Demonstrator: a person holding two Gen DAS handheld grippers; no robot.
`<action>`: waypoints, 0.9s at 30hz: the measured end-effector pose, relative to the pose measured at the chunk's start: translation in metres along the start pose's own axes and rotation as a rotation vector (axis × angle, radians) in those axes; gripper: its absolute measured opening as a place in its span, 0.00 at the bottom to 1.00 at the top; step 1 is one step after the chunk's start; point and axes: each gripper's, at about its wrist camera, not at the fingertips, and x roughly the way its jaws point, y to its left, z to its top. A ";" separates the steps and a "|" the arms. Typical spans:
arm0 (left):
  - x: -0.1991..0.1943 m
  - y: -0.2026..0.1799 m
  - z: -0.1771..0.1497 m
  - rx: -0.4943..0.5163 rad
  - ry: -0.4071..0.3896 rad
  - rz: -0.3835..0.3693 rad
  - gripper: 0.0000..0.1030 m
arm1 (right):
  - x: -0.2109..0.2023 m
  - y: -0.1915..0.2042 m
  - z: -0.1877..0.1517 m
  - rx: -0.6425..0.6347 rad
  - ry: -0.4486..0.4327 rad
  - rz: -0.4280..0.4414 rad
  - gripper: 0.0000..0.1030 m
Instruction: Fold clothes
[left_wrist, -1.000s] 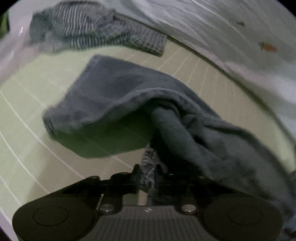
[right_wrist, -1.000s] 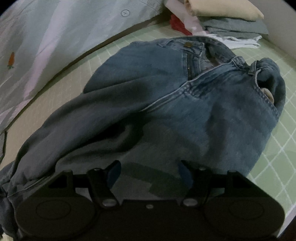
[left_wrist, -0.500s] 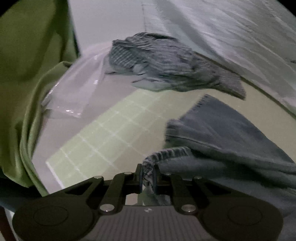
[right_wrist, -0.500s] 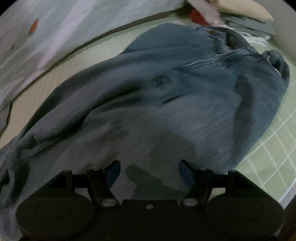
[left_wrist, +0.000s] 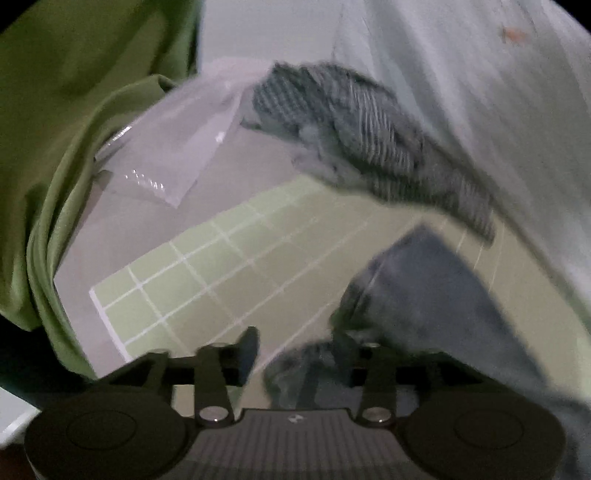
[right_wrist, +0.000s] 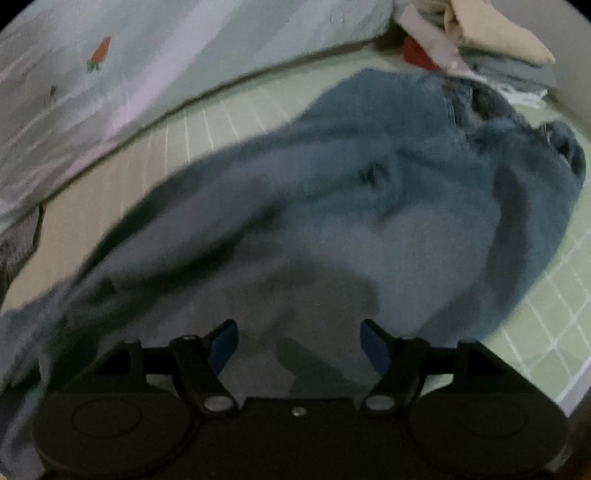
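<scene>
Left gripper (left_wrist: 295, 350) has just been opening, your right gripper (right_wrist: 299, 341) stands wide, empty.
Jeans (right_wrist: 369, 221) lie spread ahead, hem loose between left jaws; folding is hardly begun.

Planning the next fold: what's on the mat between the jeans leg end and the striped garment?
Left wrist view: only bare green grid mat lies between the jeans leg end and the striped garment.

1. Bare green grid mat (left_wrist: 229, 273) ahead-left of left gripper (left_wrist: 295, 350): clear.
2. Striped garment (left_wrist: 354, 136), plastic bag (left_wrist: 177, 147), green fabric (left_wrist: 74, 122) block beyond.
3. Jeans (right_wrist: 351, 221) cover mat under right gripper (right_wrist: 299, 343); folded pile (right_wrist: 491, 44) blocks far corner.
</scene>
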 end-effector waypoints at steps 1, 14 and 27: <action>-0.001 -0.001 0.003 -0.021 -0.008 -0.017 0.54 | 0.001 0.003 0.007 -0.003 -0.013 0.006 0.74; 0.051 -0.027 0.027 -0.106 0.129 -0.045 0.68 | 0.044 0.070 0.095 0.116 -0.051 0.082 0.79; 0.076 -0.048 0.039 -0.073 0.221 -0.044 0.45 | 0.127 0.172 0.096 0.085 0.167 0.115 0.54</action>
